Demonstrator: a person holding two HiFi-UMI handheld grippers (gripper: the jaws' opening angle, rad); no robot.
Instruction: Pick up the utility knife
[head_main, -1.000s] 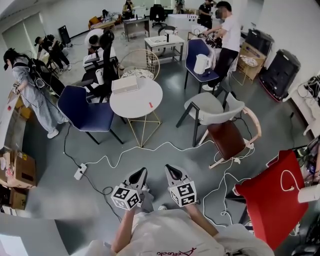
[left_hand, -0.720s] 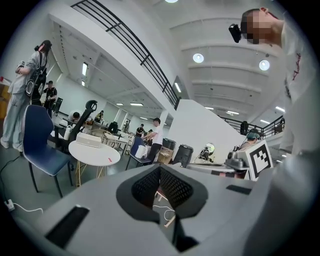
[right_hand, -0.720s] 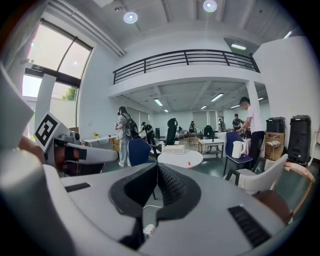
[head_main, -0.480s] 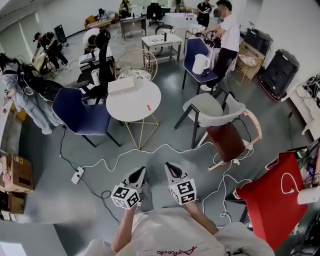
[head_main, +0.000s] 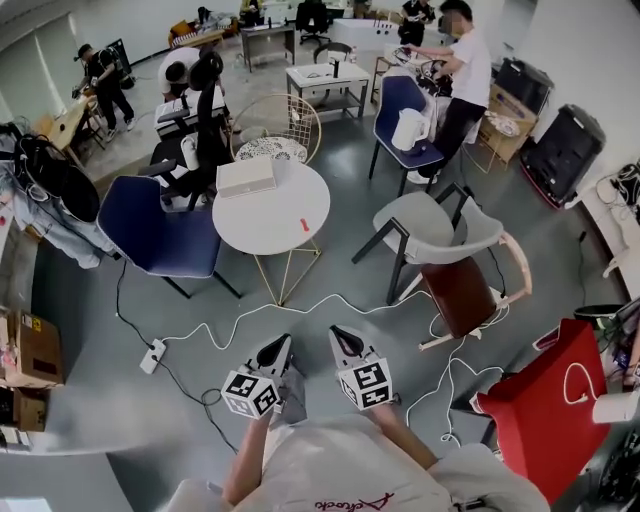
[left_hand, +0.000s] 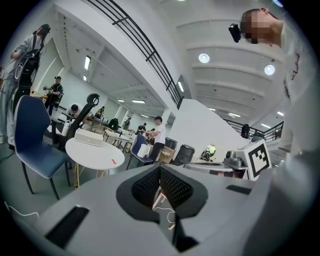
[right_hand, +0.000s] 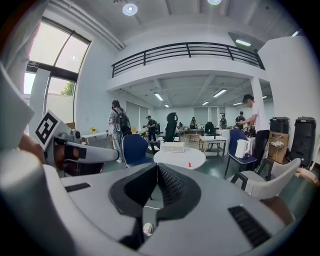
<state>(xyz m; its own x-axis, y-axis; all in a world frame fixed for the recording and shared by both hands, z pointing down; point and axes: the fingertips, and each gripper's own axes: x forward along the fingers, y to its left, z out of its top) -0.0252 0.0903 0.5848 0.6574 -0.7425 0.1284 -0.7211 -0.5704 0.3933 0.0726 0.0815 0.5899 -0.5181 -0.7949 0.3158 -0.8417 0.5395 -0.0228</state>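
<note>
The utility knife (head_main: 304, 225) is a small red thing lying on the round white table (head_main: 265, 215), near its right edge. It also shows as a red speck in the left gripper view (left_hand: 114, 161) and in the right gripper view (right_hand: 189, 164). My left gripper (head_main: 277, 351) and right gripper (head_main: 346, 342) are held side by side in front of my chest, over the grey floor and well short of the table. Both point toward the table. In each gripper view the jaws meet, left gripper (left_hand: 160, 170) and right gripper (right_hand: 157, 167), with nothing between them.
A white box (head_main: 246, 176) lies on the table's far side. A blue chair (head_main: 160, 225) stands left of the table, a grey chair (head_main: 430, 225) and a brown one (head_main: 465, 285) to the right. White cables (head_main: 260, 310) and a power strip (head_main: 152, 355) lie on the floor between. Several people stand further back.
The table and chairs have slid lower and nearer in the head view as I walk toward them. Both grippers keep their place before my chest and stay shut.
</note>
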